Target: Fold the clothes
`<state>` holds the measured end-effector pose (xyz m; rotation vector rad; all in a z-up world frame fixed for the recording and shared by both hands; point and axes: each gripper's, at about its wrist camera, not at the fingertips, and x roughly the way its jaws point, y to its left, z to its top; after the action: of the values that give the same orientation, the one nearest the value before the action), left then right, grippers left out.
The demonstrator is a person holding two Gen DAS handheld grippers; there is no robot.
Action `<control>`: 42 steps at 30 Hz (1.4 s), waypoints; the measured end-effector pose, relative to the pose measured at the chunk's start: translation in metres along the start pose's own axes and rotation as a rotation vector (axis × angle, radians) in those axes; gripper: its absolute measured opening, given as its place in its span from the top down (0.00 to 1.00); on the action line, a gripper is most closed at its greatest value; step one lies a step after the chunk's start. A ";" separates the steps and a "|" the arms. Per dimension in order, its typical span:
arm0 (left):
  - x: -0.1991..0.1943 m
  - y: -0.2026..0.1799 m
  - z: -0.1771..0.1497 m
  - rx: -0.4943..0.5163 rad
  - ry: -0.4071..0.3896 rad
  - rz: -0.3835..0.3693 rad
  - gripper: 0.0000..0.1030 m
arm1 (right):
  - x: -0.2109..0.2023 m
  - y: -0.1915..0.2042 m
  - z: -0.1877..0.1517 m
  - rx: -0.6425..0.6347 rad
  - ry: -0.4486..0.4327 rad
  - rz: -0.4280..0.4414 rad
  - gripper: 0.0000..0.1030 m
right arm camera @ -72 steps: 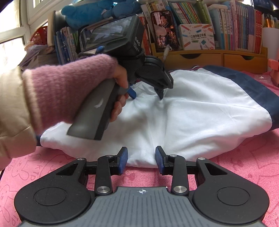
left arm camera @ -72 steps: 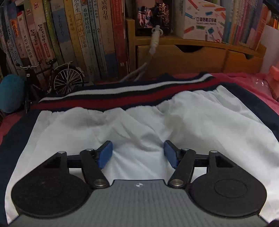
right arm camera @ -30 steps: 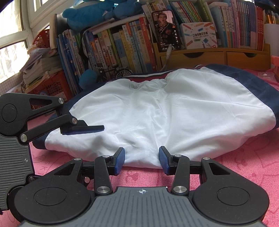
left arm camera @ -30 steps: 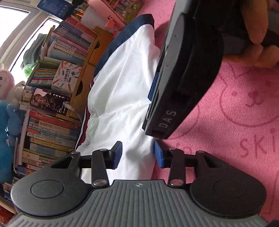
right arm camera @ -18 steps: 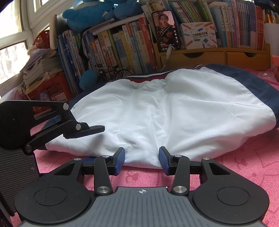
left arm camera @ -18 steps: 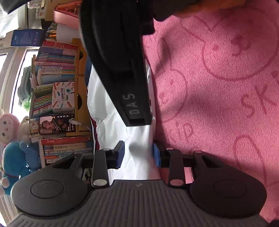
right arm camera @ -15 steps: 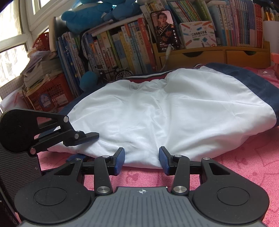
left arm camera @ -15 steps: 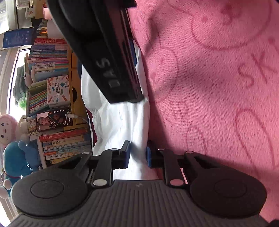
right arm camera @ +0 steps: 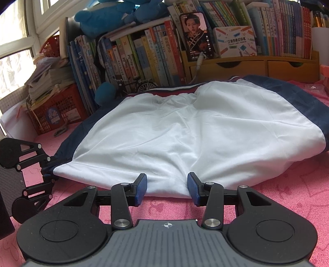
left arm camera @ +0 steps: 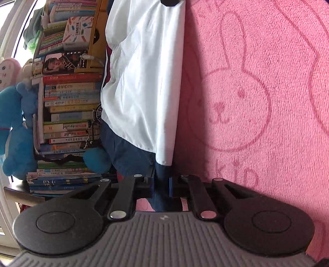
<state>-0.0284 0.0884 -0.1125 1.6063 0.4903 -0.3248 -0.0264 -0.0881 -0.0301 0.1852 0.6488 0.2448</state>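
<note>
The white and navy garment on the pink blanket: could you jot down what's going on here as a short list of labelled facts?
garment: white and navy garment, spread flat, not yet folded
surface: pink blanket with rabbit outlines
left gripper: jaws have just been closing, now pinching the garment's navy corner
right gripper: open at the white front hem, cloth between the fingers but not pressed
background: books, phone, blue plush toy

Your white and navy jacket (right arm camera: pixel 185 131) lies spread on the pink rabbit-print blanket (right arm camera: pixel 287 197), reaching its far edge, where upright books (right arm camera: pixel 144 61) and a wooden drawer organizer (right arm camera: pixel 257 67) stand behind it, a red plastic crate (right arm camera: pixel 55 108) far left.
</note>
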 end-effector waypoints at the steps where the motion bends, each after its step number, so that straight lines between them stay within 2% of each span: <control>1: 0.000 -0.001 -0.002 0.009 0.005 0.002 0.90 | 0.000 0.000 0.000 -0.002 0.001 0.000 0.57; 4: 0.000 -0.004 -0.009 0.030 0.023 0.007 0.89 | 0.000 0.000 0.000 -0.004 0.001 0.001 0.57; 7: 0.001 -0.005 -0.018 0.054 0.088 -0.009 0.87 | 0.000 -0.002 0.000 0.001 0.001 0.007 0.57; 9: 0.001 -0.005 -0.032 0.037 0.151 -0.030 0.85 | 0.000 -0.003 0.000 0.005 0.001 0.012 0.57; 11: -0.007 -0.001 -0.043 -0.009 0.170 -0.011 0.85 | 0.000 -0.004 0.000 0.010 0.001 0.018 0.56; 12: -0.016 0.001 -0.043 -0.028 0.155 0.010 0.83 | 0.000 -0.005 0.000 0.013 0.001 0.023 0.56; 15: -0.044 0.007 -0.036 -0.074 0.082 0.071 0.67 | 0.000 -0.006 0.000 0.018 0.001 0.033 0.54; 17: -0.060 0.005 -0.019 -0.063 -0.002 0.076 0.54 | 0.000 -0.007 0.000 0.019 0.001 0.035 0.54; 20: -0.069 -0.002 0.012 -0.024 -0.120 0.051 0.41 | 0.000 -0.008 -0.001 0.024 0.000 0.039 0.54; 21: -0.066 -0.004 0.020 -0.013 -0.145 0.044 0.40 | 0.000 -0.008 -0.001 0.027 0.000 0.041 0.54; 23: -0.057 -0.008 0.038 0.007 -0.188 0.029 0.41 | 0.000 -0.009 -0.001 0.034 -0.001 0.046 0.54; 24: -0.051 -0.008 0.042 0.015 -0.198 0.035 0.46 | 0.000 -0.009 -0.001 0.037 -0.001 0.048 0.54; 30: -0.019 0.006 0.052 0.008 -0.149 0.102 0.50 | 0.000 -0.010 -0.002 0.047 -0.001 0.055 0.54; 33: -0.014 0.007 0.055 -0.011 -0.137 0.100 0.62 | -0.001 -0.011 -0.002 0.054 -0.003 0.061 0.54; 35: -0.014 0.002 0.056 -0.021 -0.134 0.085 0.79 | -0.003 -0.011 -0.002 0.044 -0.004 0.069 0.52; 37: -0.014 -0.003 0.055 -0.035 -0.139 0.083 0.85 | -0.014 -0.006 0.000 -0.047 -0.008 0.072 0.51; 39: -0.015 -0.001 0.052 -0.079 -0.148 0.072 0.85 | -0.036 0.004 0.002 -0.229 -0.070 0.063 0.45; 40: -0.016 0.003 0.050 -0.110 -0.152 0.062 0.83 | -0.044 0.011 0.002 -0.342 -0.093 0.045 0.41; 42: -0.017 0.013 0.047 -0.179 -0.160 0.042 0.83 | -0.056 0.029 -0.003 -0.652 -0.148 -0.021 0.36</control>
<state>-0.0328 0.0389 -0.0976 1.4021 0.3523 -0.3647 -0.0759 -0.0760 0.0070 -0.4260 0.3973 0.4059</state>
